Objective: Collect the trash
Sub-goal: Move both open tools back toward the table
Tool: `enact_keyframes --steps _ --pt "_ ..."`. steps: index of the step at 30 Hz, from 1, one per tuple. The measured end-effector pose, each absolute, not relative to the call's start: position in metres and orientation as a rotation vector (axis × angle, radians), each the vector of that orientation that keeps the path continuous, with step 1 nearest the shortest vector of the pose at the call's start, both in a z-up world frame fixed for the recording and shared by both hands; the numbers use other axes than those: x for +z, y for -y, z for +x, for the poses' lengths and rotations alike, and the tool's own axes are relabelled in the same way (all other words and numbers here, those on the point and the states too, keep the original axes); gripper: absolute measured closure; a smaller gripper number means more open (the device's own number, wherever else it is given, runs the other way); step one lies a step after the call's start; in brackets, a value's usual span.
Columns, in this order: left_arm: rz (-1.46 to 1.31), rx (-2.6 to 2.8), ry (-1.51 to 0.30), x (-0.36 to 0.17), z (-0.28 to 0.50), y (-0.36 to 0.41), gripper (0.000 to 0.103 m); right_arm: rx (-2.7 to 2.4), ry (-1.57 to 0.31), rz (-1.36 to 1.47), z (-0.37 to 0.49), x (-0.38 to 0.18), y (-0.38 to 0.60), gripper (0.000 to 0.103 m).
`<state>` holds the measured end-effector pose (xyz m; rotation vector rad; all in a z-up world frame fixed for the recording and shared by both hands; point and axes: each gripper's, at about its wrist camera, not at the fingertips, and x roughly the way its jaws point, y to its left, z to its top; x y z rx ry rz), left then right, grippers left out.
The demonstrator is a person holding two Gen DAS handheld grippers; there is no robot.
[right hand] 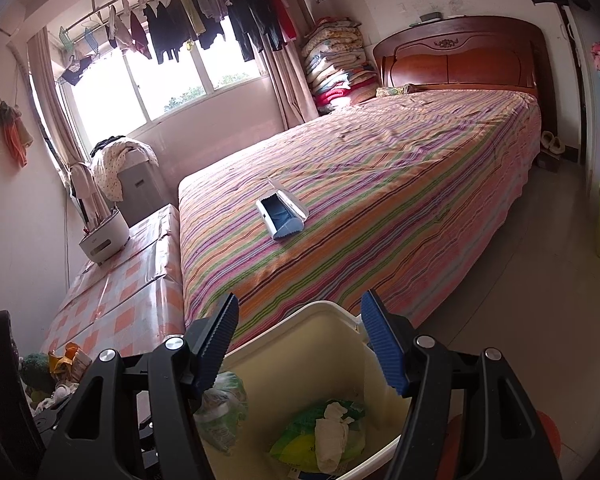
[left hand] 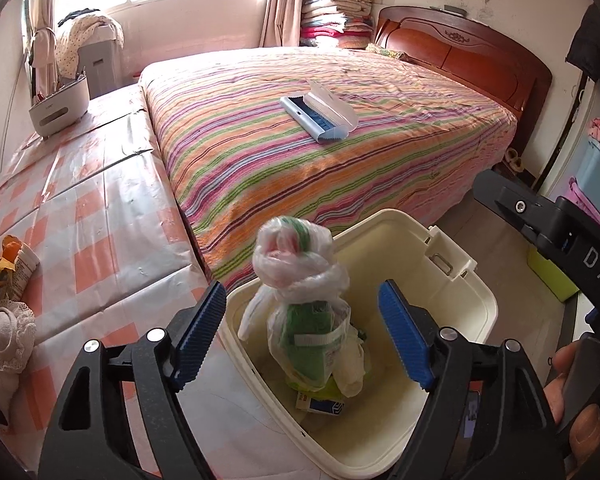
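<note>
Okay, your left gripper (left hand: 302, 334) stands wide, its pads clear of the knotted clear plastic trash bag (left hand: 306, 312) dropping into the cream plastic bin (left hand: 456, 280); right gripper (right hand: 298, 344) half-open, empty above the bin, so fetch more trash next.

Right gripper (right hand: 298, 340) over a cream bin (right hand: 320, 314) at the foot of a bed.

Blue-padded jaws apart, nothing pressed between them. Inside the bin: a green wrapper (right hand: 300, 436) with a crumpled white tissue (right hand: 332, 436) on top, and a knotted clear plastic bag (right hand: 222, 412) against the left wall, just behind the left finger. Beyond, striped bedspread (right hand: 380, 200) bearing an open blue-and-white case (right hand: 282, 212); checked cover (right hand: 120, 300) alongside, clothes (right hand: 204, 20) hung across the window.
</note>
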<state>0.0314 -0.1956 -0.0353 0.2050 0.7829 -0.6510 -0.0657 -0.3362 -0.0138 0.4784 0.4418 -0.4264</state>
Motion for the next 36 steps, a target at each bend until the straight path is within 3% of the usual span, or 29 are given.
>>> enact_keyframes --steps 30,36 --pt "0.019 -0.341 -0.660 0.023 0.067 -0.020 0.017 -0.209 -0.556 0.369 -0.012 -0.022 0.252 0.041" --pt "-0.051 -0.204 -0.659 0.026 0.083 -0.090 0.017 -0.096 -0.609 0.340 0.008 -0.029 0.212 0.033"
